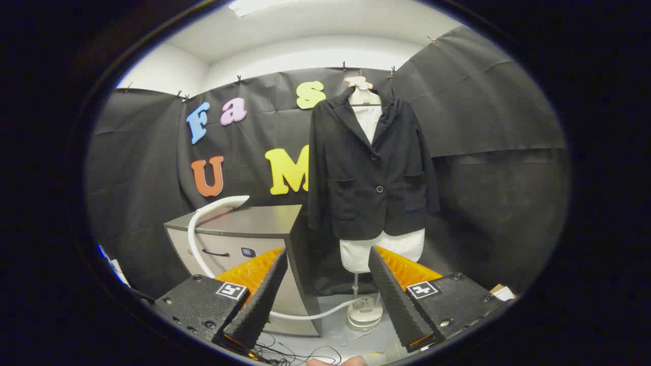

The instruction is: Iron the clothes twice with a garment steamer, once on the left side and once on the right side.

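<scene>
With fingers spread wide and nothing between them, gripper (325, 277) open, well short of jacket (370, 168). One black jacket, buttoned, two front pockets, hung on one white mannequin (381, 249) beyond fingers. One white steamer hose (196, 236) arching over one grey cabinet (249, 223), ahead of left finger, ending at steamer base (364, 311) on floor.
</scene>
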`<act>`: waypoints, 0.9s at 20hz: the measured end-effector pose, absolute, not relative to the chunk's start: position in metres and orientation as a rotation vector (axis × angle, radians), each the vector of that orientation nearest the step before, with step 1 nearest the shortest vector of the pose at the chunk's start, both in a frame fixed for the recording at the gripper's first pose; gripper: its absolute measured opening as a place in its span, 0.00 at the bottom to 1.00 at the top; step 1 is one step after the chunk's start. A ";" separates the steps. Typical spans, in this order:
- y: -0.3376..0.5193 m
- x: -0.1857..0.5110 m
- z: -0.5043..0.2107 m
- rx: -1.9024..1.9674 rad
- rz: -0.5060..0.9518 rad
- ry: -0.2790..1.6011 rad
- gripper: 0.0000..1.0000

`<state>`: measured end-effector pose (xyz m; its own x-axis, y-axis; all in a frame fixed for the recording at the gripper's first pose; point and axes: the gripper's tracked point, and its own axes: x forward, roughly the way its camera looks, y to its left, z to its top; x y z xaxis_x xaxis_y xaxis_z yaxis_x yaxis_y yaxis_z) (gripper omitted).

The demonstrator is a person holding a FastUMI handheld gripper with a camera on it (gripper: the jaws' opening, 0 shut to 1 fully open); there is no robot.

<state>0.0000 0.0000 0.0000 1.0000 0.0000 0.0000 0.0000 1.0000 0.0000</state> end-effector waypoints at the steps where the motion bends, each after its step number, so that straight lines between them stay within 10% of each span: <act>1: 0.002 0.000 0.001 0.002 0.006 0.001 1.00; 18: 0.114 0.046 0.027 -0.037 0.038 0.032 1.00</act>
<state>0.0457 0.1143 0.0272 0.9988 0.0375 -0.0327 -0.0387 0.9986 -0.0366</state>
